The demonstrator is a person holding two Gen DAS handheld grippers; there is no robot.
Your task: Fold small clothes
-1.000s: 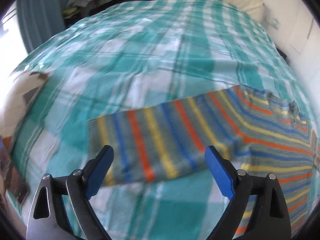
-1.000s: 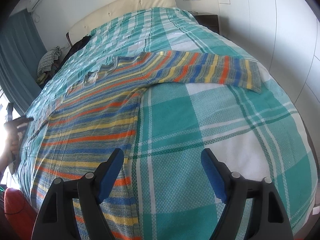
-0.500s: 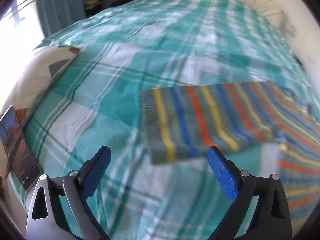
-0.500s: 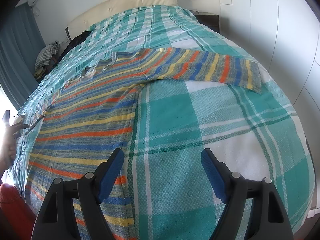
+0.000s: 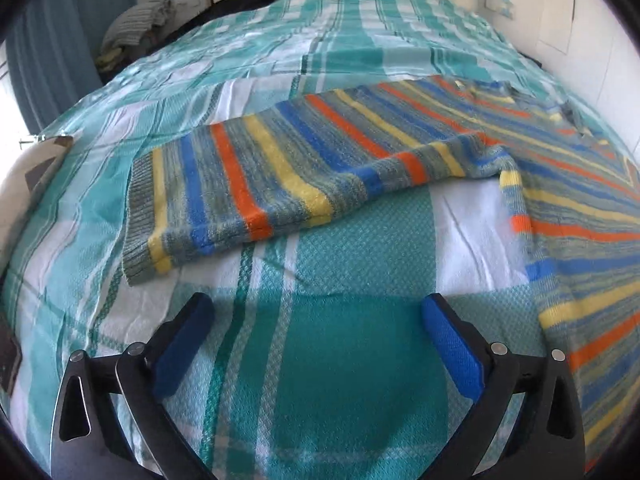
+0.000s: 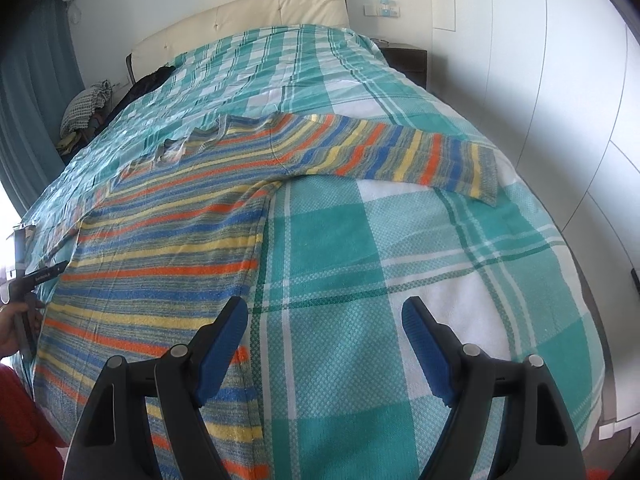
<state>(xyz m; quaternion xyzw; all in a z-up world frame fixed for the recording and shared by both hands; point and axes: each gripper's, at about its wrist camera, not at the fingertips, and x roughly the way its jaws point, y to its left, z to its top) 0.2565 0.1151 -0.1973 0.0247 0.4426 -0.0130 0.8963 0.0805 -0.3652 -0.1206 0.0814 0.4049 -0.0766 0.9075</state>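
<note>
1. Teal-and-white checked woven bedspread (image 6: pixel 420 280), covering the bed in front of you
2. Striped knit sweater in orange, blue, yellow and grey (image 6: pixel 168 248), lying flat on the bedspread, sleeves spread
3. Your left gripper (image 5: pixel 316 332): blue pads released, holding nothing, near the sleeve cuff
4. Your right gripper (image 6: pixel 324 340): released, holding nothing, at the sweater's side edge

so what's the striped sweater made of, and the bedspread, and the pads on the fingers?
Striped sweater: looks like knitted yarn, matte and slightly fuzzy; ribbed cuff at the sleeve end. Bedspread: seems a woven cotton-like cloth, matte, with a waffle texture. Pads on the fingers: blue, finely textured, probably rubber or plastic; the frame behind looks like black plastic.
</note>
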